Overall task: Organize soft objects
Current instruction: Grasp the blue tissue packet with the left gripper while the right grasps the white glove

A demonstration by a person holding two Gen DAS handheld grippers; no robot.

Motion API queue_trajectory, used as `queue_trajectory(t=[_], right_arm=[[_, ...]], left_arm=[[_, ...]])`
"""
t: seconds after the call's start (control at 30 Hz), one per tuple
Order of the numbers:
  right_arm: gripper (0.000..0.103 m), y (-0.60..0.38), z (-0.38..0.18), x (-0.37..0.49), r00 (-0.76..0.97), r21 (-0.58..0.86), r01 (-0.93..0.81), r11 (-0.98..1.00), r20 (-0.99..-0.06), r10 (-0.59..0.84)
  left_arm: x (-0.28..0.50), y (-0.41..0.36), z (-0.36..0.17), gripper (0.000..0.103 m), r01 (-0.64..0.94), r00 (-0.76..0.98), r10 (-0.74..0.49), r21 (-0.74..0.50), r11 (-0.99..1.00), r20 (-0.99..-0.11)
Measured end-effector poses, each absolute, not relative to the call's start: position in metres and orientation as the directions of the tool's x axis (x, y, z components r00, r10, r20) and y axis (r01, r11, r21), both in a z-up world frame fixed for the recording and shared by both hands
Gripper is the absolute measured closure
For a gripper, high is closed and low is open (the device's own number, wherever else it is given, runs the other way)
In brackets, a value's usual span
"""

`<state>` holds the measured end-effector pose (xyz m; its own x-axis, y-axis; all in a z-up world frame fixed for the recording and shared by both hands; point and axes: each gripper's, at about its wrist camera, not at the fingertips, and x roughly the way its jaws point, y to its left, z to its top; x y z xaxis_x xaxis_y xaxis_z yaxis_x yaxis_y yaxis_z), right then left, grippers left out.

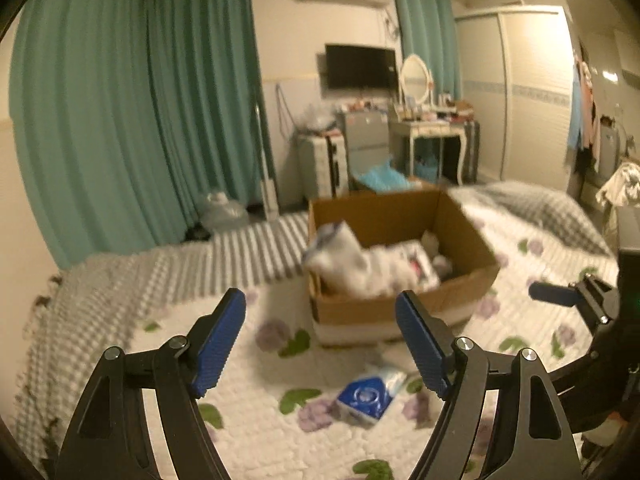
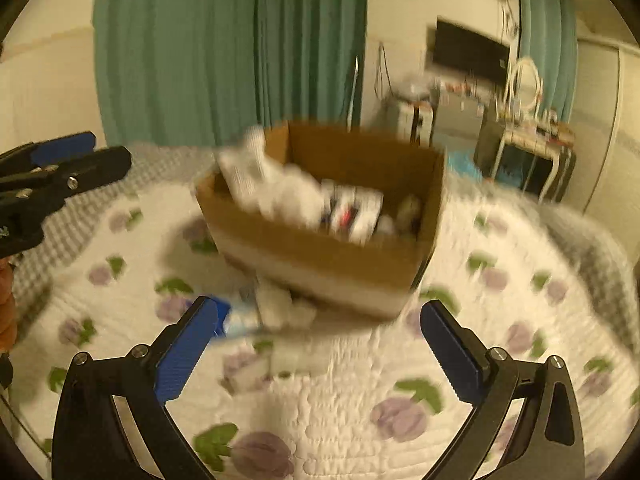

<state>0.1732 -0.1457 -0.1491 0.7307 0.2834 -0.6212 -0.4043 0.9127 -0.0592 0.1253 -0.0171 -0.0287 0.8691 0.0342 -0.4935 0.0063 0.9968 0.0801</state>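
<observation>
2 empty, open tools face cardboard box holding blurred, seemingly soft packs.

Left hand-held gripper and right hand-held gripper both gape wide, empty, angled downward.

Teal curtains, wall TV, oval mirror on dressing table (cluttered), wardrobe.

No legible text — blue pack print too blurred
</observation>
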Motion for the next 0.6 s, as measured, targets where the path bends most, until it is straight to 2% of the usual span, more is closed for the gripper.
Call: queue_trajectory(t=[0.13, 0.2, 0.3, 0.4, 0.5, 0.6], right_arm=[[0.001, -0.140, -0.198, 0.187, 0.658, -0.042, -0.414, 0.909, -0.704, 0.267], [0.001, -0.135, -0.210, 0.191, 0.640, -0.044, -0.419, 0.907, -0.722, 0.261], [0.001, -0.128, -0.227, 0.198, 0.606, -0.029, -0.429, 0.903, -0.750, 0.264], [0.002, -0.123, -0.238, 0.201, 0.581, -0.013, -0.436, 0.900, -0.768, 0.270], [0.005, -0.118, -0.245, 0.202, 0.569, -0.029, -0.442, 0.897, -0.782, 0.255], [0.015, -0.115, -0.248, 0.201, 0.565, -0.026, -0.455, 0.890, -0.781, 0.266]], left_arm=[[0.137, -0.020, -0.076, 0.025, 0.055, 0.832, 0.019, 0.116, 0.992, -0.554], [0.141, -0.018, -0.092, 0.025, 0.054, 0.818, 0.026, 0.122, 0.991, -0.574], [0.147, -0.013, -0.110, 0.025, 0.076, 0.790, -0.017, 0.070, 0.995, -0.613], [0.151, -0.015, -0.126, 0.025, 0.095, 0.774, -0.019, 0.087, 0.992, -0.633], [0.155, -0.015, -0.141, 0.025, 0.111, 0.751, -0.023, 0.091, 0.990, -0.660], [0.157, -0.011, -0.146, 0.025, 0.121, 0.729, -0.050, 0.057, 0.991, -0.682]])
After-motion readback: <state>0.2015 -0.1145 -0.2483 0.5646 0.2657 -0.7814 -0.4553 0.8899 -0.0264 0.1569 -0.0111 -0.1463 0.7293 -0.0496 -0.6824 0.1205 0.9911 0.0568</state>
